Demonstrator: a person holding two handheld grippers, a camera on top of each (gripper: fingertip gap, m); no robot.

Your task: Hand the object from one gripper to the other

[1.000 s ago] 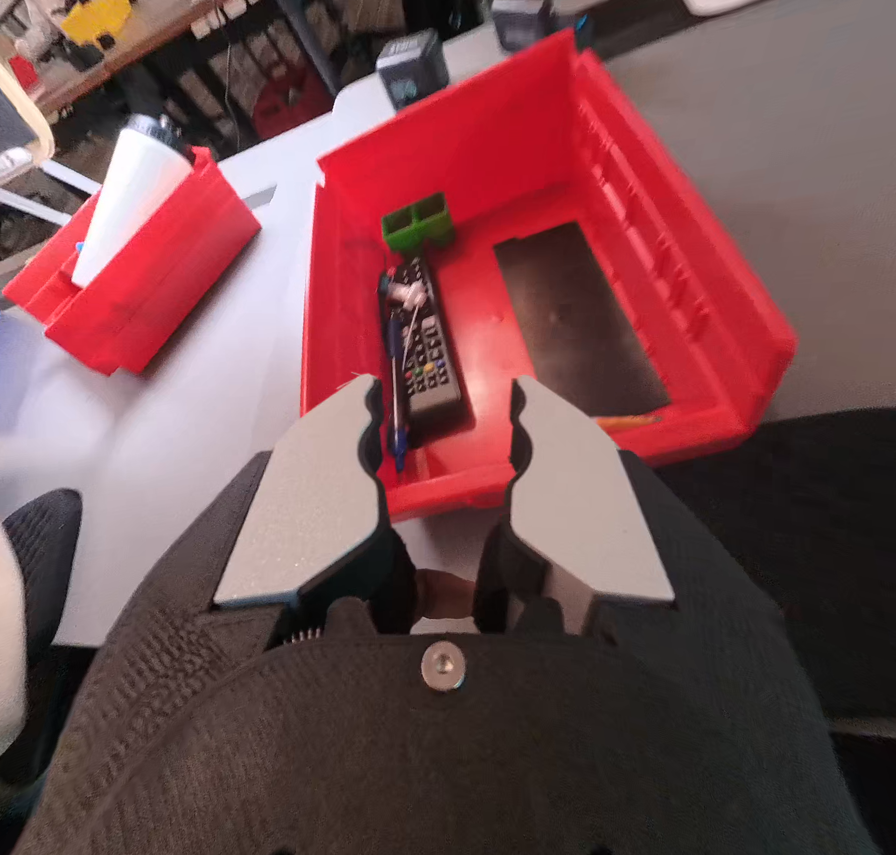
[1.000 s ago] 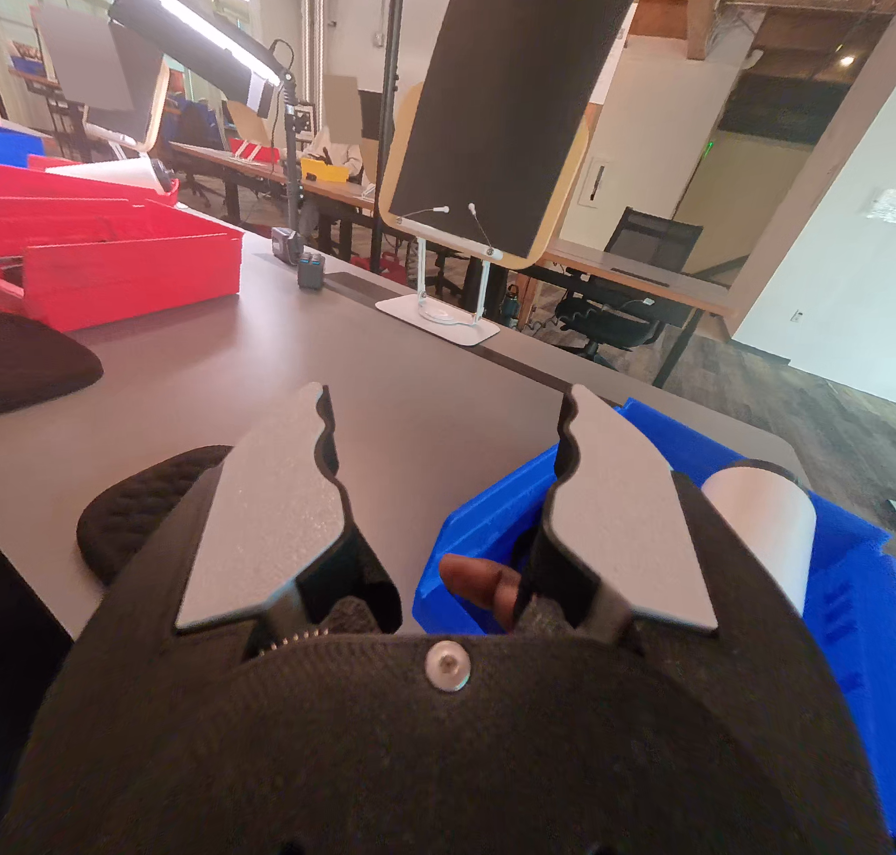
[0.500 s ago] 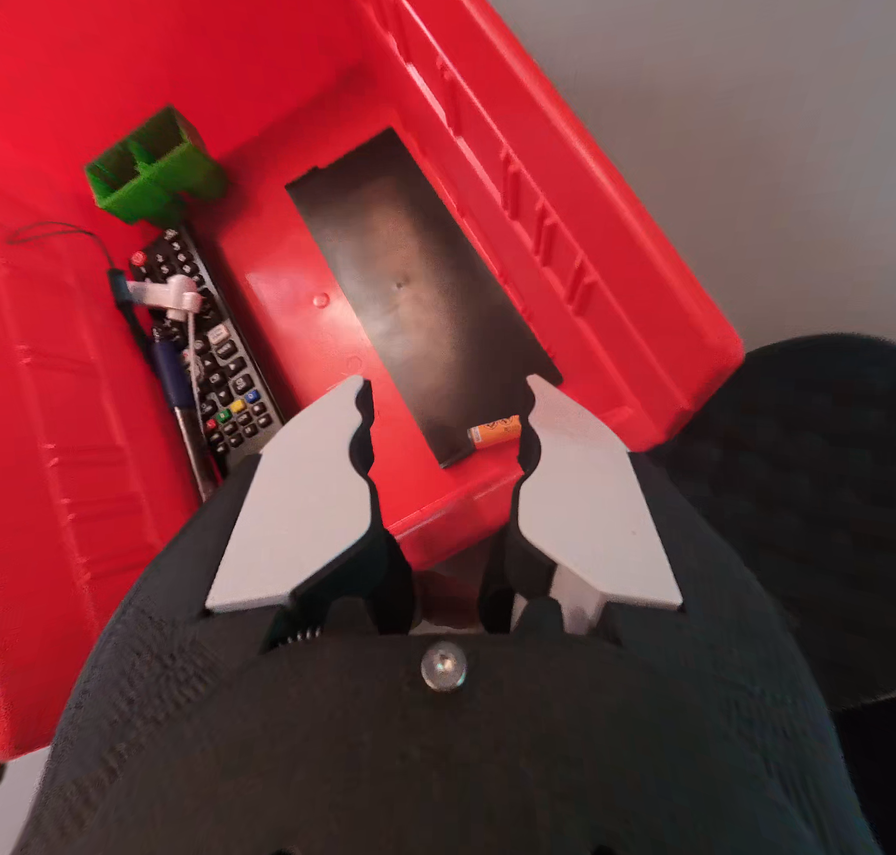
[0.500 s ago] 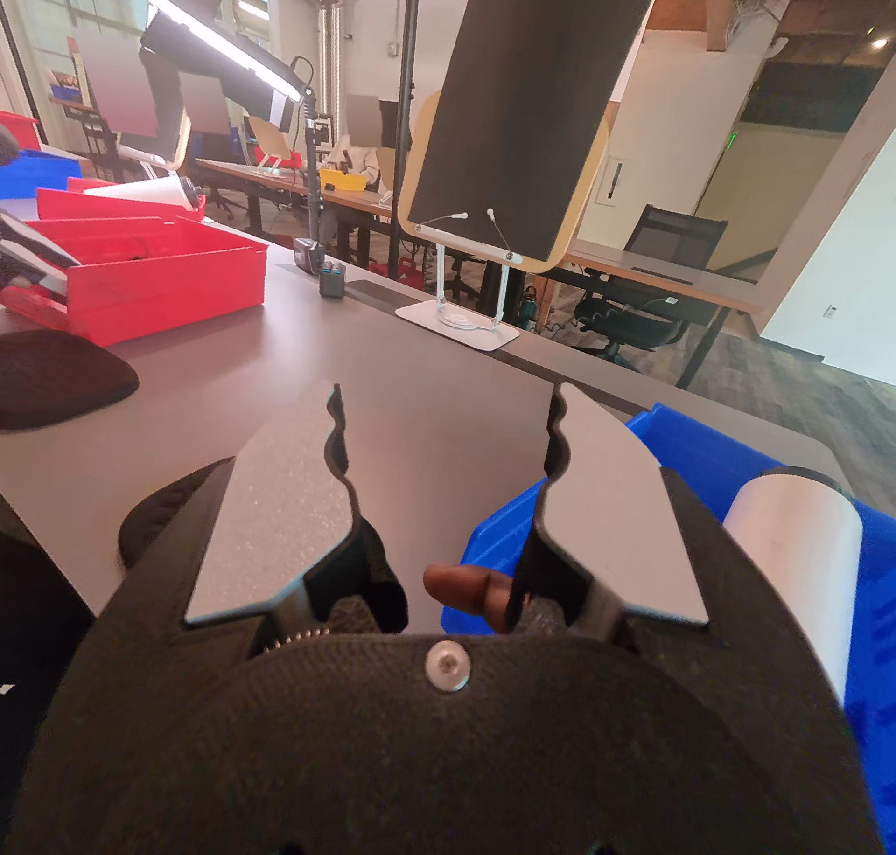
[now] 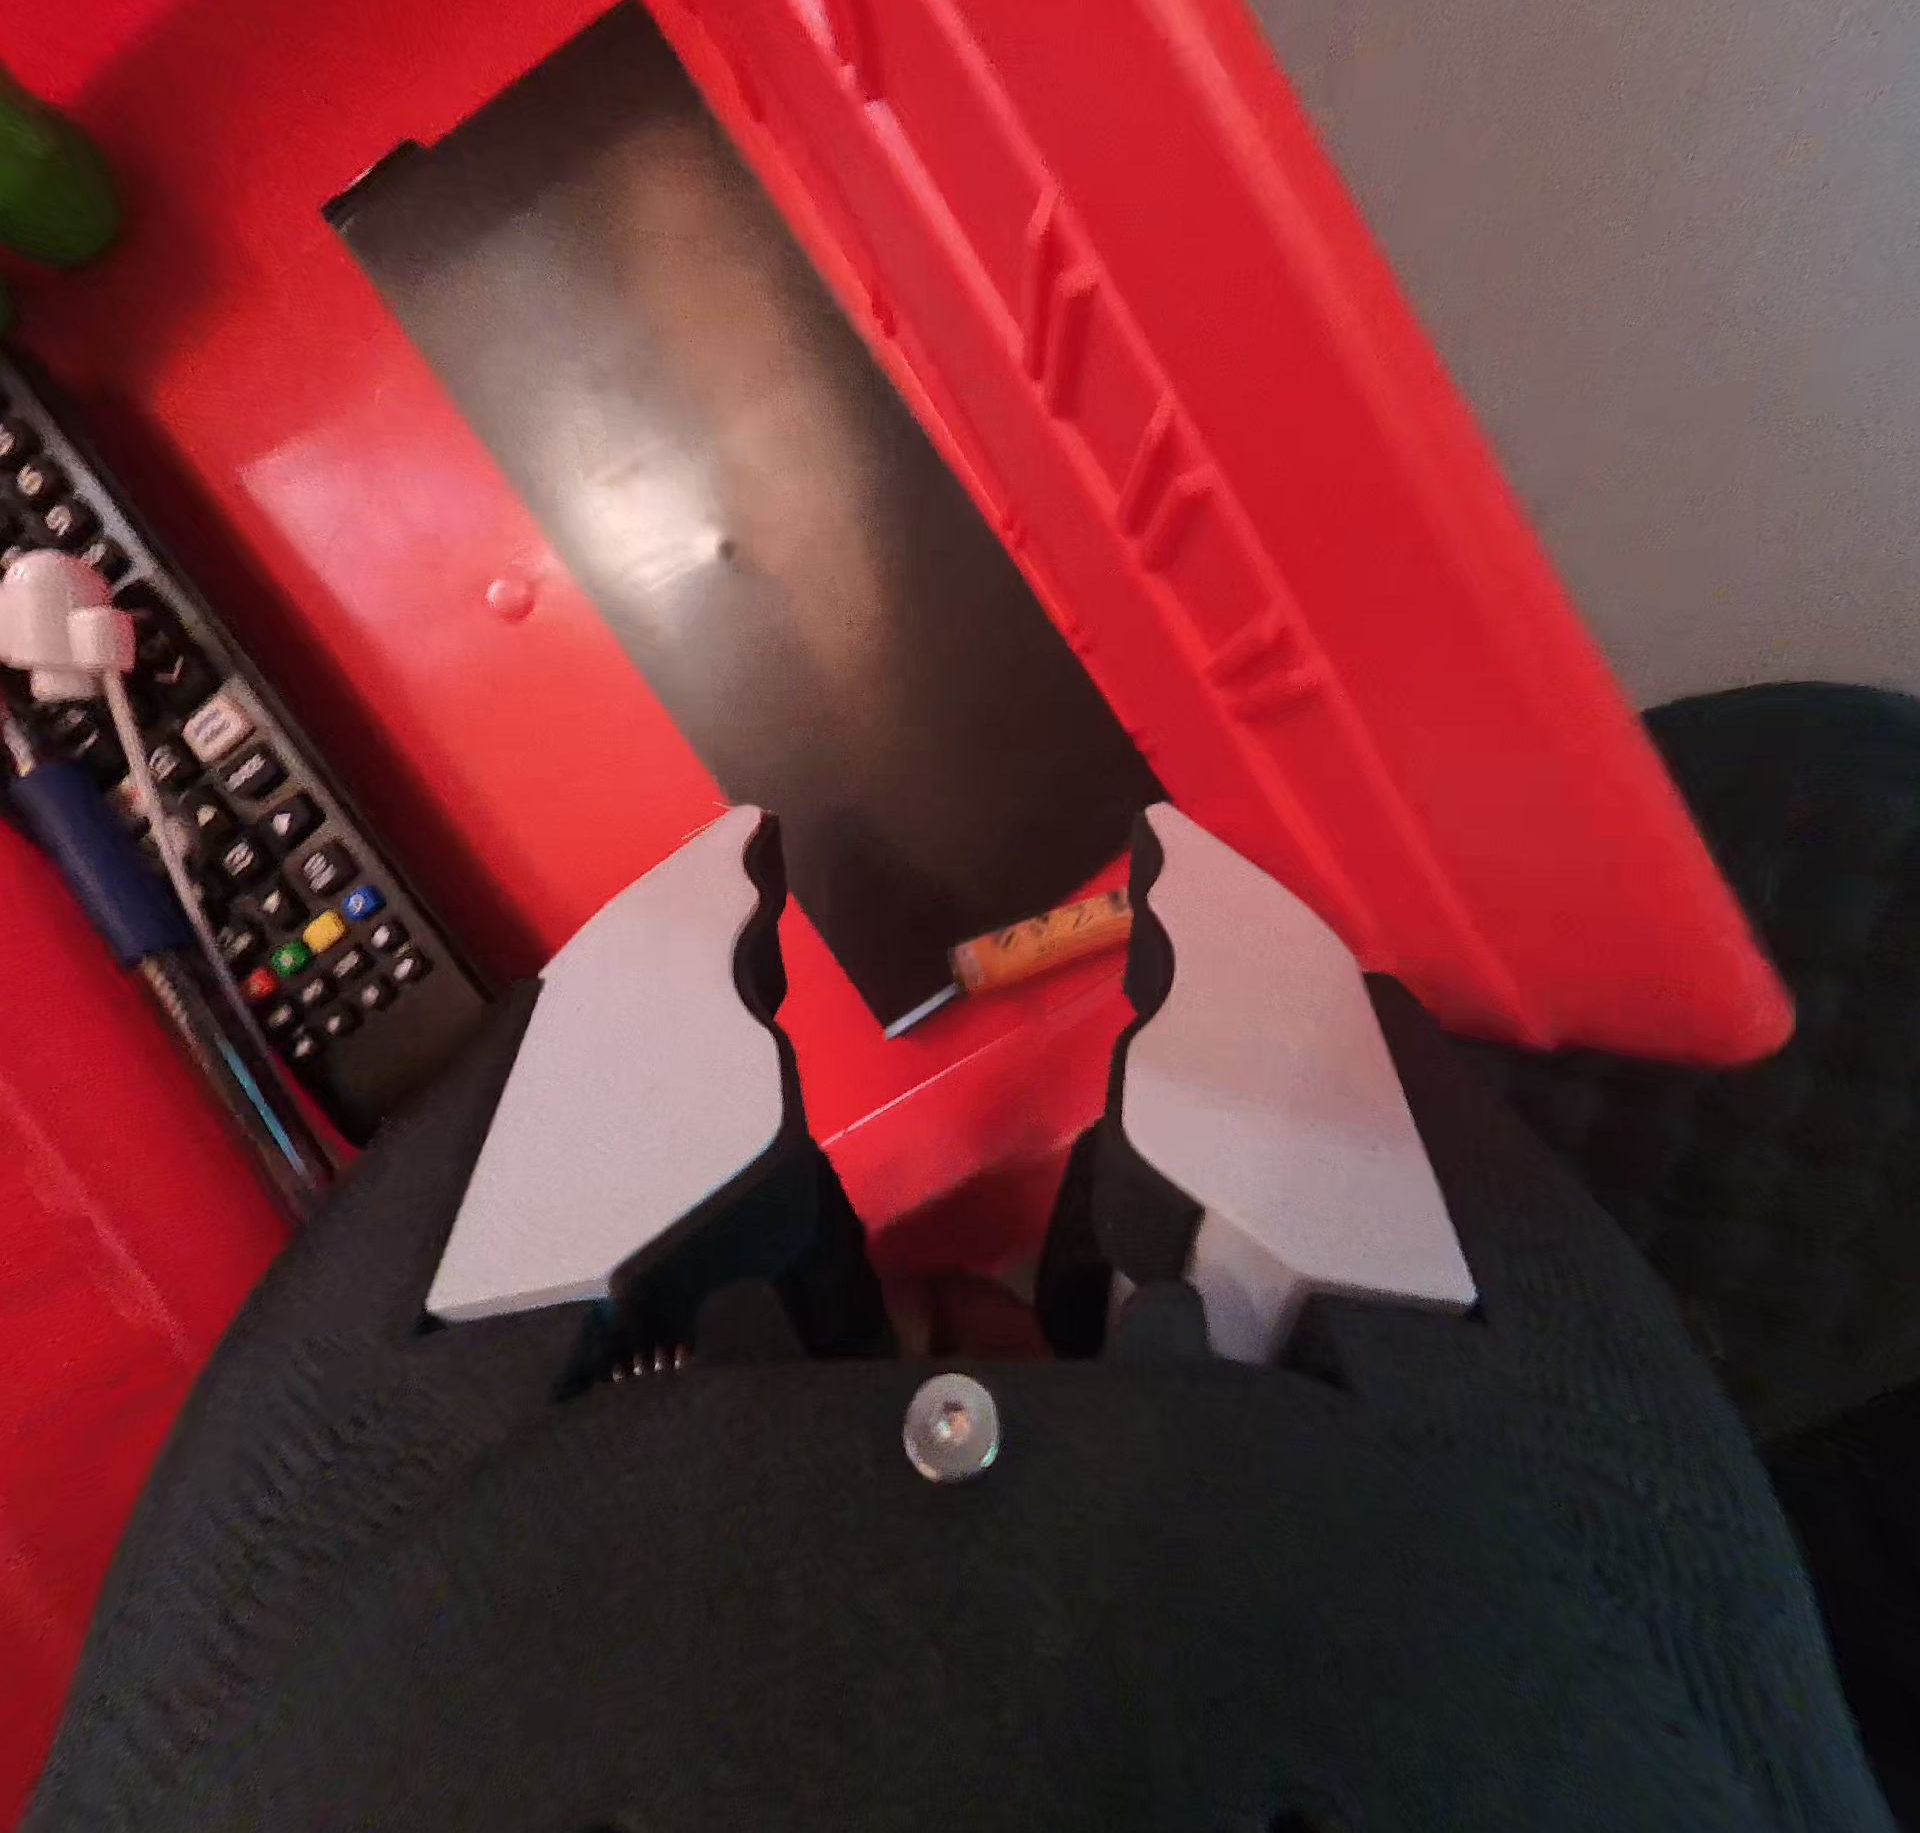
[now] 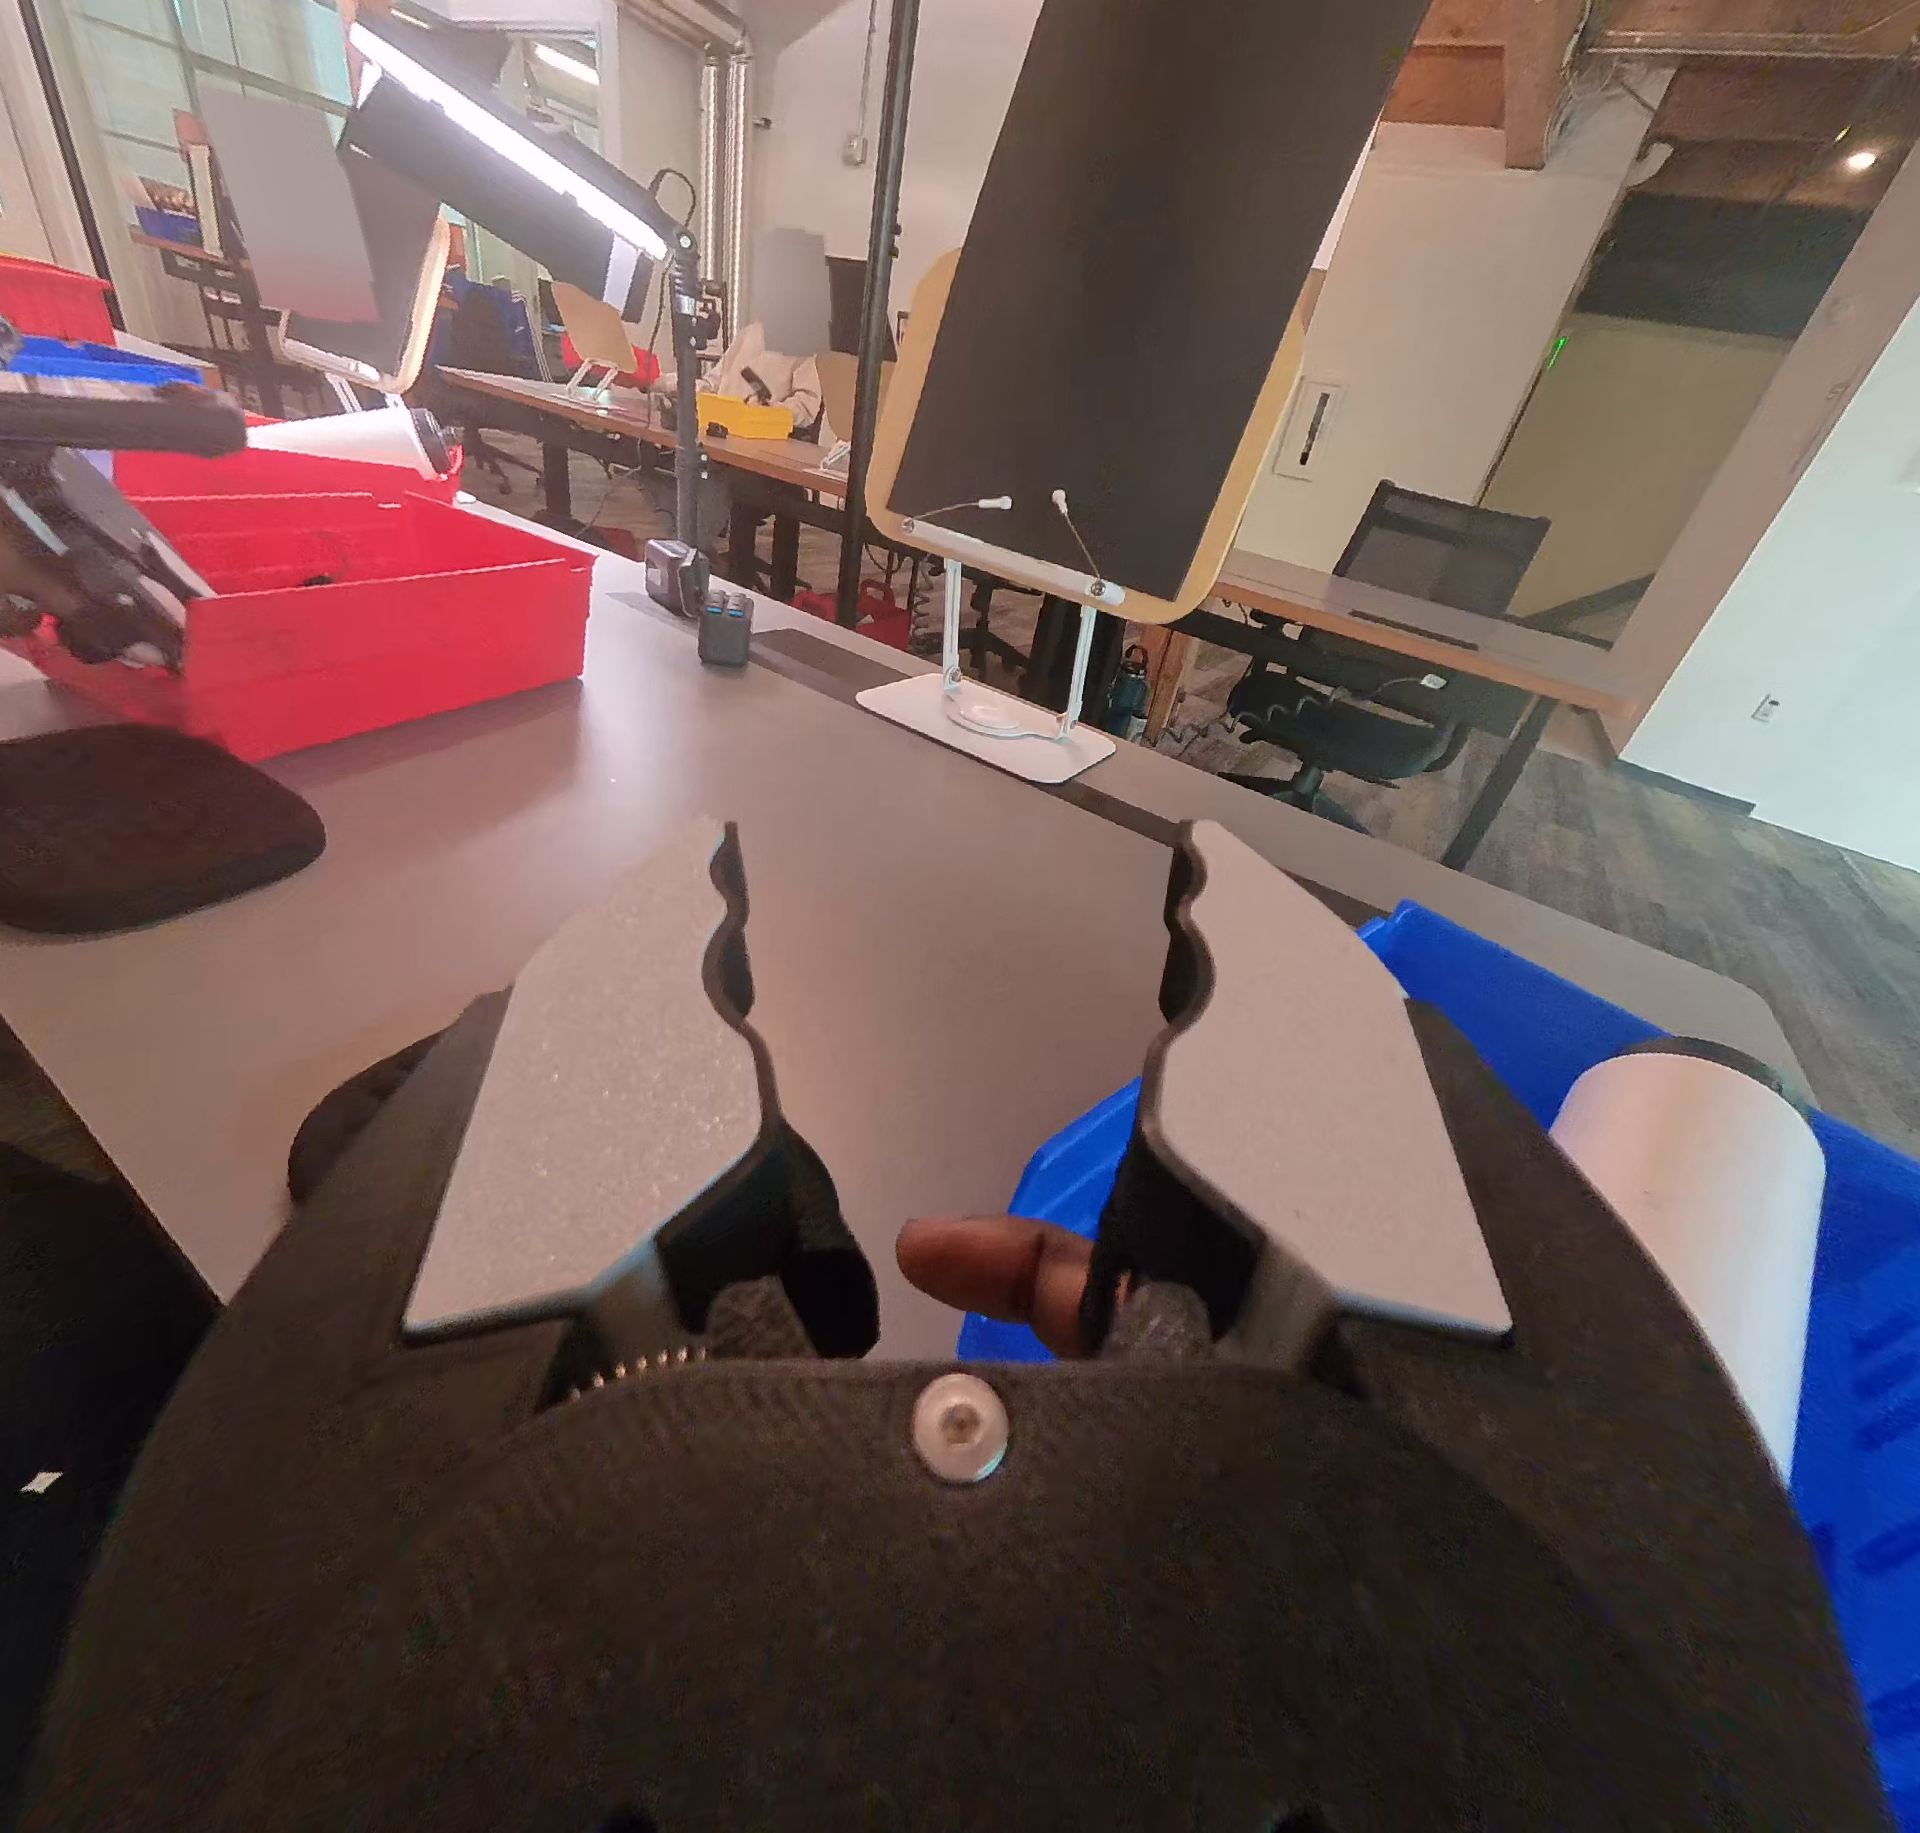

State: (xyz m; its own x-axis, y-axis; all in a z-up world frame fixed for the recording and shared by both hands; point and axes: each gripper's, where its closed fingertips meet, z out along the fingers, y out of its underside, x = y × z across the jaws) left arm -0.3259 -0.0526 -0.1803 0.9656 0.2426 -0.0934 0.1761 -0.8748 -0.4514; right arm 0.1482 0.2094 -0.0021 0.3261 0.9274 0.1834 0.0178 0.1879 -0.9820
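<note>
Hovering wide open and empty over the red bin (image 5: 1299,495), the left gripper (image 5: 951,936) frames a small orange tube (image 5: 1044,942) lying by the black panel (image 5: 727,536); nothing is picked yet. Across the table (image 6: 935,900), the right gripper (image 6: 956,936) waits, spread and empty, handover undone.
</note>
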